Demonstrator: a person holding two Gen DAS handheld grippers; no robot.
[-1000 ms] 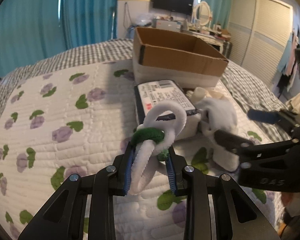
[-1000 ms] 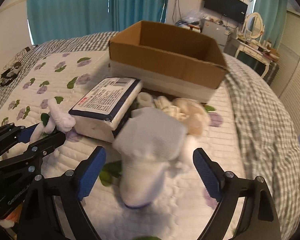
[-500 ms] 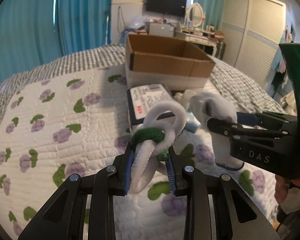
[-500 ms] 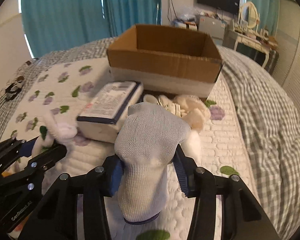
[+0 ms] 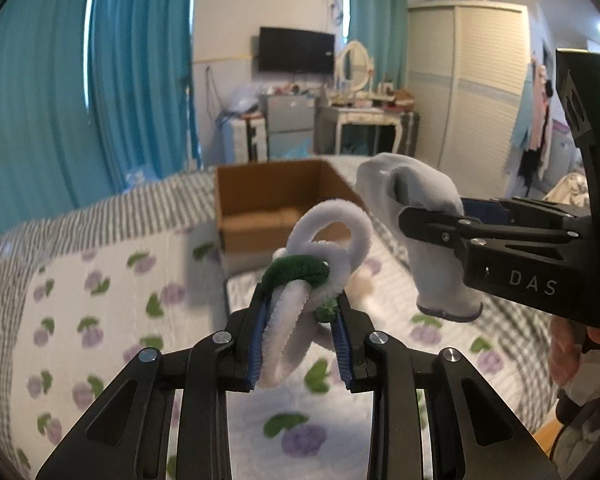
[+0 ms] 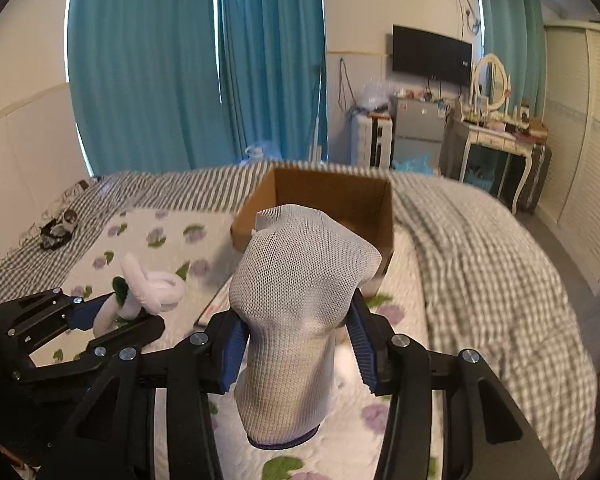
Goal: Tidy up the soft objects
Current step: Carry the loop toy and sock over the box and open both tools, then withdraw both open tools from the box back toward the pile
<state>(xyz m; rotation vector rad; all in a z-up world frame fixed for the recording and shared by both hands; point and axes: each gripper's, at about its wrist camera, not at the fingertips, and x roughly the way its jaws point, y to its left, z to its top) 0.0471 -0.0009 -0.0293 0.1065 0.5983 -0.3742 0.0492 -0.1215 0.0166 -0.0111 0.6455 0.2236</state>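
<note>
My left gripper (image 5: 302, 312) is shut on a bundle of fuzzy hair ties (image 5: 320, 248), white loops with a dark green one across them, held up above the bed. My right gripper (image 6: 296, 320) is shut on a white knitted sock (image 6: 296, 300) that hangs down between its blue pads. In the left wrist view the sock (image 5: 428, 220) and the right gripper (image 5: 432, 216) are to the right, at about the same height. The right wrist view shows the left gripper (image 6: 118, 308) with the hair ties (image 6: 148, 284) at the lower left. An open cardboard box (image 6: 332, 204) stands on the bed beyond both.
The bed carries a white quilt with purple flowers (image 5: 112, 292) and a grey checked blanket (image 6: 480, 248). A flat white packet (image 5: 240, 284) lies just in front of the box (image 5: 276, 196). Small dark items (image 6: 58, 228) rest at the bed's far left. A person's hand (image 5: 580, 344) holds the right gripper.
The right gripper closed on the white sock and lifted it off the quilt. Both grippers rose with their loads, so the bed and the box now sit lower in both views.
</note>
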